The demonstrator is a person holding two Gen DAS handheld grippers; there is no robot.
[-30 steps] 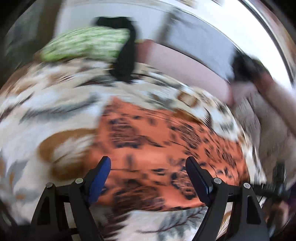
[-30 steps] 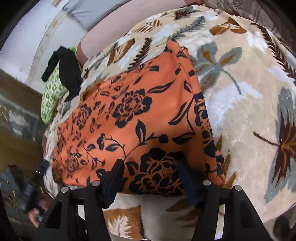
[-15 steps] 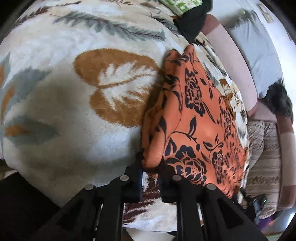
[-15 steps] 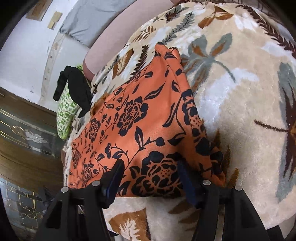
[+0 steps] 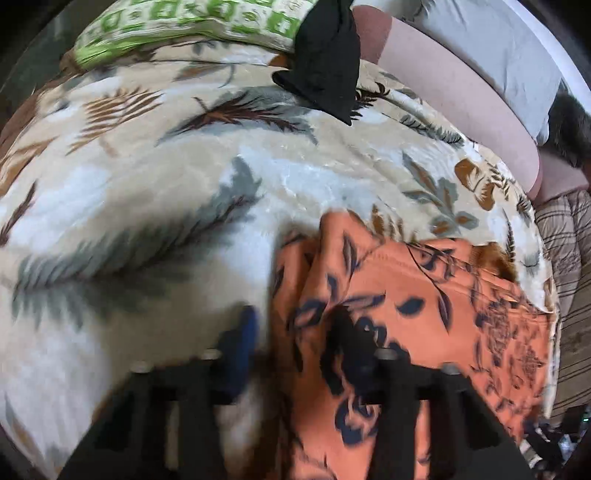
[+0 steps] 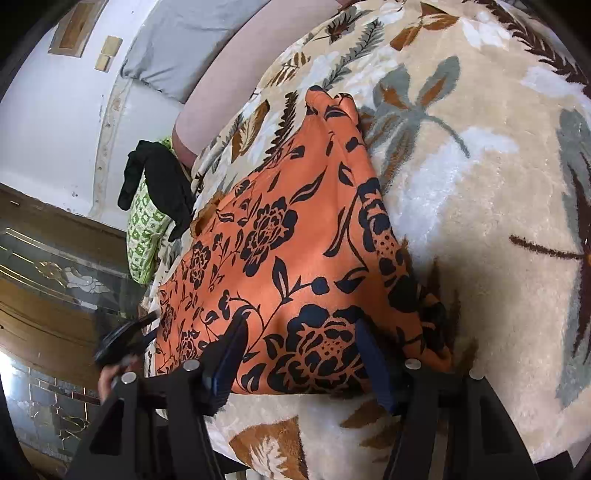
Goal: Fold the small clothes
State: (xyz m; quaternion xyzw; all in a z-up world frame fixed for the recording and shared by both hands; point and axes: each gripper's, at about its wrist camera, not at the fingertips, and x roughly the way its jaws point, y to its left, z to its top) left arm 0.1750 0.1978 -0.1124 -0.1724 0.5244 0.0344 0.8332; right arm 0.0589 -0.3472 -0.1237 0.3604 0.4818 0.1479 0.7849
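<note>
An orange garment with a black flower print (image 6: 295,258) lies spread on a leaf-patterned blanket (image 6: 480,184). In the left wrist view the garment (image 5: 424,314) fills the lower right, bunched at its near corner. My left gripper (image 5: 295,339) is blurred, its jaws apart, with the garment's left edge lying between and over the right finger. My right gripper (image 6: 299,343) is open, its fingers astride the garment's near hem, just above the cloth.
A black garment (image 5: 325,70) lies over a green-patterned pillow (image 5: 192,26) at the far end of the blanket (image 5: 147,184). A pink bolster (image 5: 454,85) and grey pillow sit behind. A striped cover (image 5: 565,258) lies at the right.
My left gripper was shut on the garment's corner half a second ago and has opened and swung, so the view now faces the pillow. My right gripper stays open over the hem.
</note>
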